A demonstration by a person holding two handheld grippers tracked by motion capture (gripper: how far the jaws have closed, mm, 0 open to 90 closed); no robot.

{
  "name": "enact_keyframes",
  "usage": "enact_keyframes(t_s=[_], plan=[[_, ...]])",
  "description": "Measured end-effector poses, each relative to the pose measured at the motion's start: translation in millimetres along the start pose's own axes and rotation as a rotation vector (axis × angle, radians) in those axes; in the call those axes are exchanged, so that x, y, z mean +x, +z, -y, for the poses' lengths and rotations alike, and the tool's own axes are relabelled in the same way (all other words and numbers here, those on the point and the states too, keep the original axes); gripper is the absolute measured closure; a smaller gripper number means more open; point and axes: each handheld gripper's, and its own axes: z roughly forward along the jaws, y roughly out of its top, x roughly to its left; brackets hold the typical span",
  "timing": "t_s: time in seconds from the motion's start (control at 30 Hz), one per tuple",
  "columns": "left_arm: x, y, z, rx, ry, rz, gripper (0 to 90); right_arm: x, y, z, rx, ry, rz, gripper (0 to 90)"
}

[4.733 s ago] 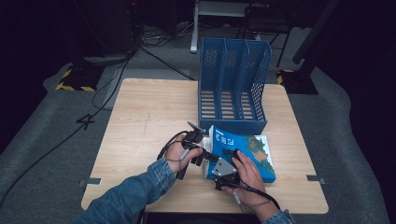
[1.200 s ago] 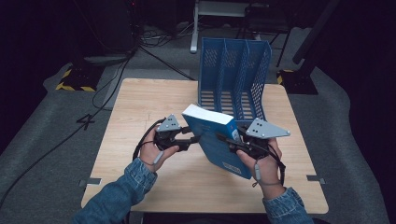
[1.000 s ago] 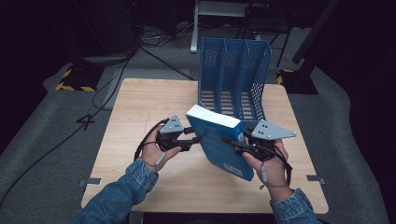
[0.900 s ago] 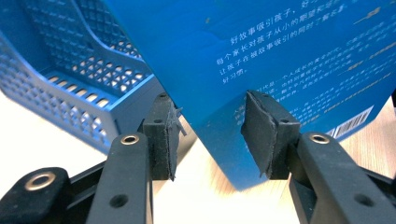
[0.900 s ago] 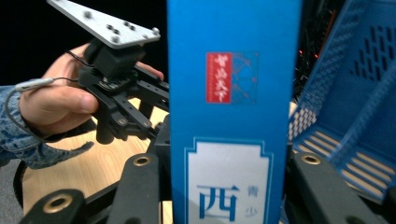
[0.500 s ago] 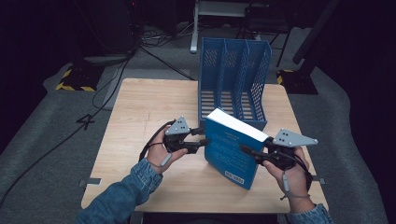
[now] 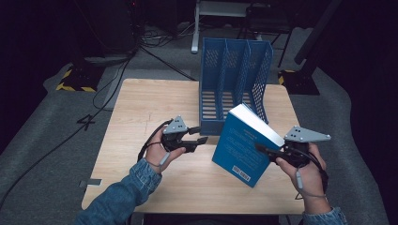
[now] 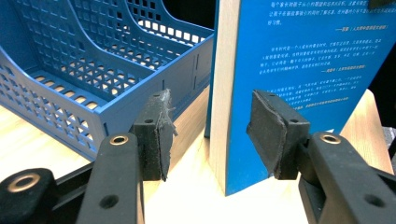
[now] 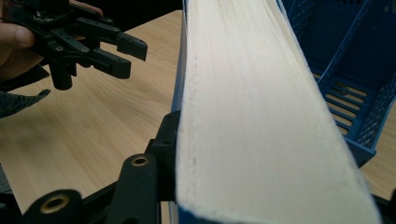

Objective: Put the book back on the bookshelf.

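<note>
A thick blue book [image 7: 244, 145] stands tilted on one corner above the wooden table [image 7: 141, 108], in front of the blue file rack [image 7: 234, 79]. My right gripper [image 7: 263, 149] is shut on the book's right side; in the right gripper view the cream page edge [image 9: 252, 116] lies between its jaws [image 9: 275, 186]. My left gripper [image 7: 199, 134] hovers just left of the book. It is open, its jaws have just been opening, and its pads [image 8: 156, 135] touch nothing. In the left gripper view [image 8: 215, 135] the book's back cover [image 8: 303, 56] rises just ahead.
The file rack [image 8: 93, 70] has three slots and stands at the table's far middle, right behind the book. Bare table lies to the left and near me. Cables run over the grey floor beyond the table's left edge.
The left gripper has let go of the book and stays to its left. The right hand has carried the book rightward and closer to the rack's front.
</note>
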Motion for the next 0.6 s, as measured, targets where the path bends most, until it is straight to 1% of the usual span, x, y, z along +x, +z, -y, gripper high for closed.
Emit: enact_keyframes(t_s=[0.13, 0.17, 0.23, 0.27, 0.33, 0.4, 0.5, 0.6], plan=[[1.8, -1.4, 1.4, 0.003, -0.003, -0.004, 50.0, -0.8, 0.4, -3.3, 0.023, 0.01, 0.0, 58.7], [2.2, -1.6, 1.8, 0.003, -0.012, -0.005, 49.9, -1.1, 0.4, -3.7, 0.027, 0.012, -0.002, 58.7], [4.0, -1.8, 2.4, 0.003, -0.014, -0.006, 49.8, -1.4, 0.6, -5.2, 0.036, 0.01, -0.003, 58.3], [4.6, -1.4, 3.0, 0.003, -0.021, -0.003, 49.7, -1.6, 0.8, -5.9, 0.037, 0.009, -0.003, 57.8], [5.2, -0.8, 3.8, 0.009, -0.025, -0.005, 49.5, -1.8, 2.1, -7.4, 0.02, 0.009, 0.003, 56.0], [5.0, -0.2, 4.4, 0.014, -0.024, -0.003, 49.3, -2.3, 3.8, -9.9, 0.013, 0.01, 0.003, 55.0], [4.8, -0.3, 4.7, 0.014, -0.031, 0.002, 49.0, -2.5, 5.4, -15.8, 0.039, 0.0, -0.003, 53.9], [5.7, -0.6, 5.2, 0.016, -0.032, 0.001, 48.6, -2.9, 6.1, -26.9, 0.067, -0.006, -0.008, 50.9]])
